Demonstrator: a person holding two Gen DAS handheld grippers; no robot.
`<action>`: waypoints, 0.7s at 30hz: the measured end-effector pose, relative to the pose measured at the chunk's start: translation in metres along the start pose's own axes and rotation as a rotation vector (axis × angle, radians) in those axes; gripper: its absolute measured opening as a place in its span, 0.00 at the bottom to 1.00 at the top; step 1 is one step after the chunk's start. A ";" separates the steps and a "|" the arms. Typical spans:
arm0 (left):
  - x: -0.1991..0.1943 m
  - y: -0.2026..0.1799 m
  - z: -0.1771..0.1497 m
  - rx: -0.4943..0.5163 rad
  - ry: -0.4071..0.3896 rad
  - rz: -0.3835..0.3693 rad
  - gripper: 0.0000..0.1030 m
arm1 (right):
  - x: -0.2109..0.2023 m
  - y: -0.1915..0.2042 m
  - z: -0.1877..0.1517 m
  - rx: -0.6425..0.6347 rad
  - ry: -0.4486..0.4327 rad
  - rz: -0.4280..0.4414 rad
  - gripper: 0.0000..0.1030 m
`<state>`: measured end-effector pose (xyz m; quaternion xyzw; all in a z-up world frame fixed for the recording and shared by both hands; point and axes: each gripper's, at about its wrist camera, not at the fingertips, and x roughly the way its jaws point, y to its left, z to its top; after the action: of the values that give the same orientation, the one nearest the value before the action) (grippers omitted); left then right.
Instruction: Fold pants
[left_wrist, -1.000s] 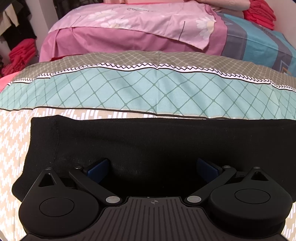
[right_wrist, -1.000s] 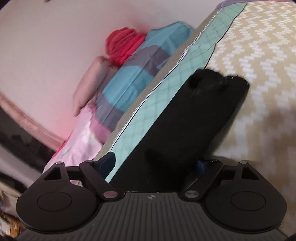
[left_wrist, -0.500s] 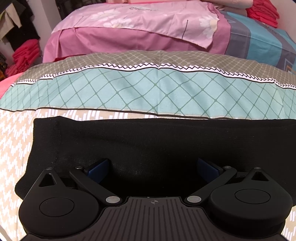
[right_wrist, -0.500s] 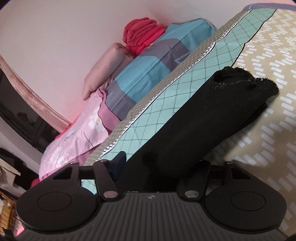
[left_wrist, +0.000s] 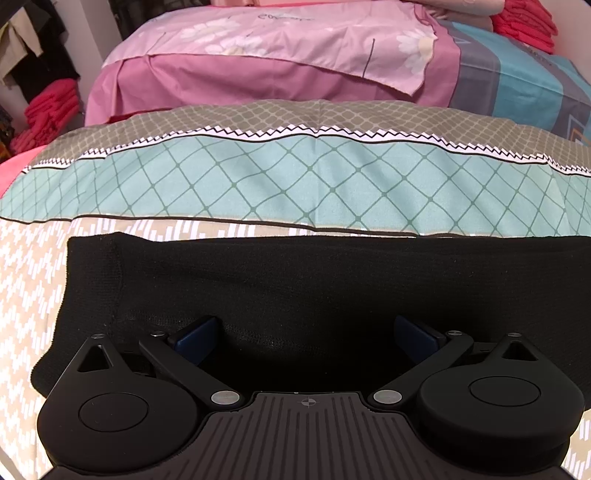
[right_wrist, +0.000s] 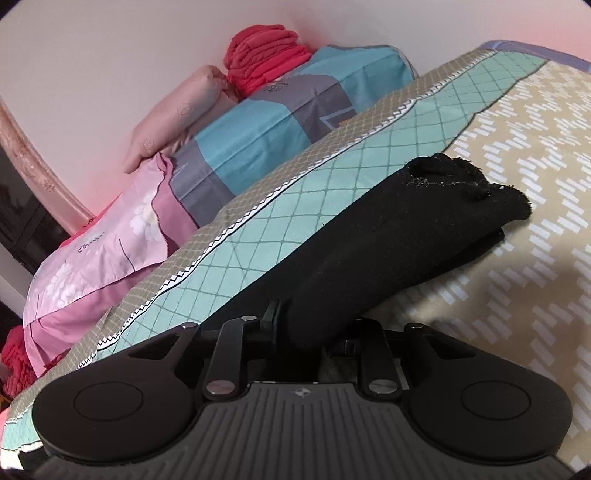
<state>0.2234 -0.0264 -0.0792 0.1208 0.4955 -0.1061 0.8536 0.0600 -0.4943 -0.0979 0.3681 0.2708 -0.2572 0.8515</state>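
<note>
The black pants (left_wrist: 314, 288) lie across the bed (left_wrist: 22, 280) as a long folded band, on the beige zigzag part of the cover just near of its teal diamond-patterned stripe (left_wrist: 295, 184).

In the left wrist view the left gripper (left_wrist: 306, 334) sits low over the near edge of the pants, its two blue fingers (left_wrist: 197, 334) spread wide apart, with black cloth lying between and beyond them; they grip nothing. The left end of the band stops just left of the gripper.

In the right wrist view the right gripper (right_wrist: 314, 328) has its fingers drawn in close on a raised fold of the pants (right_wrist: 388, 240). The cloth lifts off the bed at the near end and runs away to a frayed end (right_wrist: 461, 177) resting on the cover.

Far back lie a pink flowered sheet (left_wrist: 295, 40), a blue and grey pillow (right_wrist: 288, 110) and a stack of red cloth (right_wrist: 266, 51) against the wall.
</note>
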 end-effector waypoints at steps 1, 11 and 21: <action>0.000 0.000 0.000 -0.001 -0.001 -0.001 1.00 | -0.003 -0.002 0.001 0.019 0.003 -0.009 0.31; 0.001 0.000 -0.007 -0.001 -0.033 0.000 1.00 | -0.048 0.113 -0.088 -0.525 -0.059 0.111 0.59; 0.002 -0.006 -0.011 -0.041 -0.086 0.046 1.00 | 0.004 0.109 -0.064 -0.351 0.000 0.130 0.27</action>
<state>0.2134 -0.0290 -0.0871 0.1098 0.4574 -0.0812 0.8787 0.1145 -0.3812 -0.0846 0.2305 0.2871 -0.1503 0.9175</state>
